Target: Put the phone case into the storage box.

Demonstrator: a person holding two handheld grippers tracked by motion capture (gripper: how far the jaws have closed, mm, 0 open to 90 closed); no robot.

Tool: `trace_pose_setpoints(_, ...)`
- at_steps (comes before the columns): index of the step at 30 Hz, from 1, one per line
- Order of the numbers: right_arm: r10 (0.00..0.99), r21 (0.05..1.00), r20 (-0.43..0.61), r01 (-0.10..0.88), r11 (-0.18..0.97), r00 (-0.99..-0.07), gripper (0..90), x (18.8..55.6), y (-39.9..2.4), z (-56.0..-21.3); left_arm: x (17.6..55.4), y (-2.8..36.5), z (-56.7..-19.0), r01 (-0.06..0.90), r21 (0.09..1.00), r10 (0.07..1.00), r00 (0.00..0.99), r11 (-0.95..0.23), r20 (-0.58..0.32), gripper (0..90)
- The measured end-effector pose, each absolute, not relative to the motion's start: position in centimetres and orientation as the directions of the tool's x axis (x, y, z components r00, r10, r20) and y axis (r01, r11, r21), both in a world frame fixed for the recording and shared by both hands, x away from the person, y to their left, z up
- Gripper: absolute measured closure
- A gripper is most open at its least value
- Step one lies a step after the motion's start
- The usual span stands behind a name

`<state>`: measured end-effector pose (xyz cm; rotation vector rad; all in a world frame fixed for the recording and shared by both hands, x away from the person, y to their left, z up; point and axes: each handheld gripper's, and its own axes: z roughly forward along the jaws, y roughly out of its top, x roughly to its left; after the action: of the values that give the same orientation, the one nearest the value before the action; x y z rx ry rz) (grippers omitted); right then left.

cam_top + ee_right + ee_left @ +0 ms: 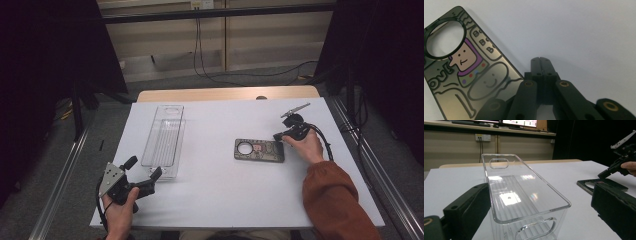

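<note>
A clear plastic bin (165, 135) lies lengthwise on the left of the white table (220, 190). My left gripper (144, 167) stands open at its near end. In the left gripper view the bin (524, 192) sits between the wide-apart jaws; the left jaw is close beside its wall and the right jaw stands well clear. A dark phone case (259, 149) with a round camera hole and cartoon figures lies flat at centre right. My right gripper (276, 136) is shut, its tips on the table just off the case's (461, 75) edge, with nothing between its fingers (536, 65).
The right gripper (604, 173) and a hand are also seen far off in the left gripper view. A wooden table edge (225, 93) shows behind the white cover. Cables (260, 75) run across the floor beyond, and dark curtains flank both sides.
</note>
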<state>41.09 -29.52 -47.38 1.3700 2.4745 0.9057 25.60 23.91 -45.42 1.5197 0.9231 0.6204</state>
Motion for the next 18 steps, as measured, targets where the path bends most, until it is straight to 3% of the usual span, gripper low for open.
trace_pose_setpoints(18,0.813,0.597,0.147,0.706,0.381,-0.563,90.0,40.07,-29.8,-47.54,25.56,23.94,-45.4,0.205,0.979,0.831,0.542,0.011,-0.123,2.7)
